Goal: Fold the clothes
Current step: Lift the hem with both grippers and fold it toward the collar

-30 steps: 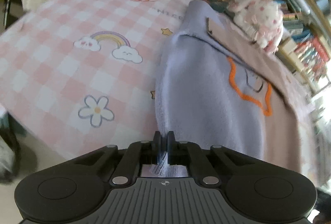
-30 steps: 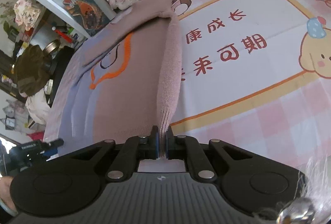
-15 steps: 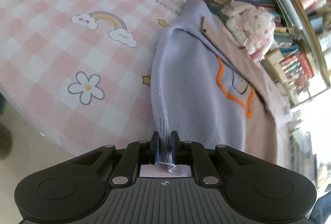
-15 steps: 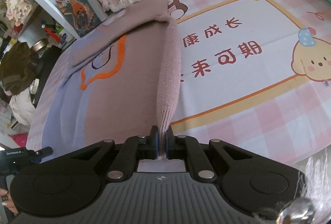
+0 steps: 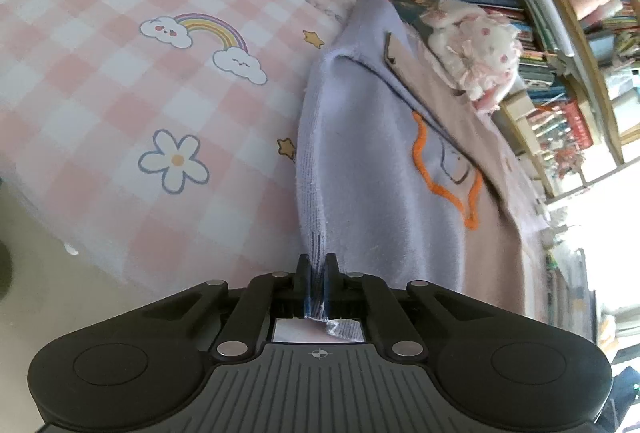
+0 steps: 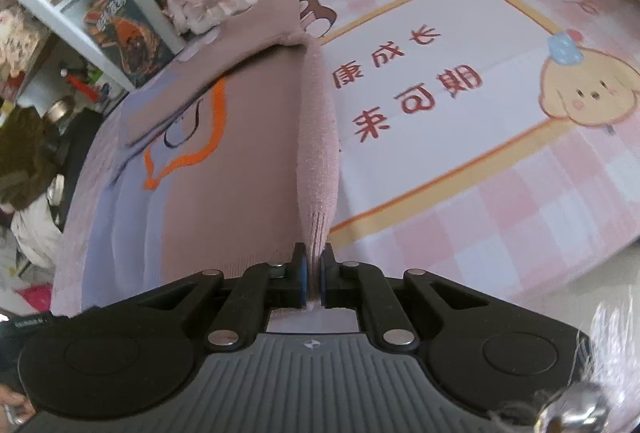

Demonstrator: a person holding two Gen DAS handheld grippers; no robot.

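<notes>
A pink checked bed (image 5: 120, 81) fills the frame, a lilac-and-mauve sweater (image 5: 380, 161) stretched across its centre. At bottom centre, the left hand-held gripper (image 5: 319, 273) clamps the lilac hem; the right hand-held gripper (image 6: 314, 265) clamps the mauve cuff.

The sweater's (image 5: 372, 169) far end blurs toward the overexposed right edge in the left view. Book (image 5: 560, 121) spines are too small to read. A hand (image 6: 12, 409) is cut off at the right view's lower-left corner.
</notes>
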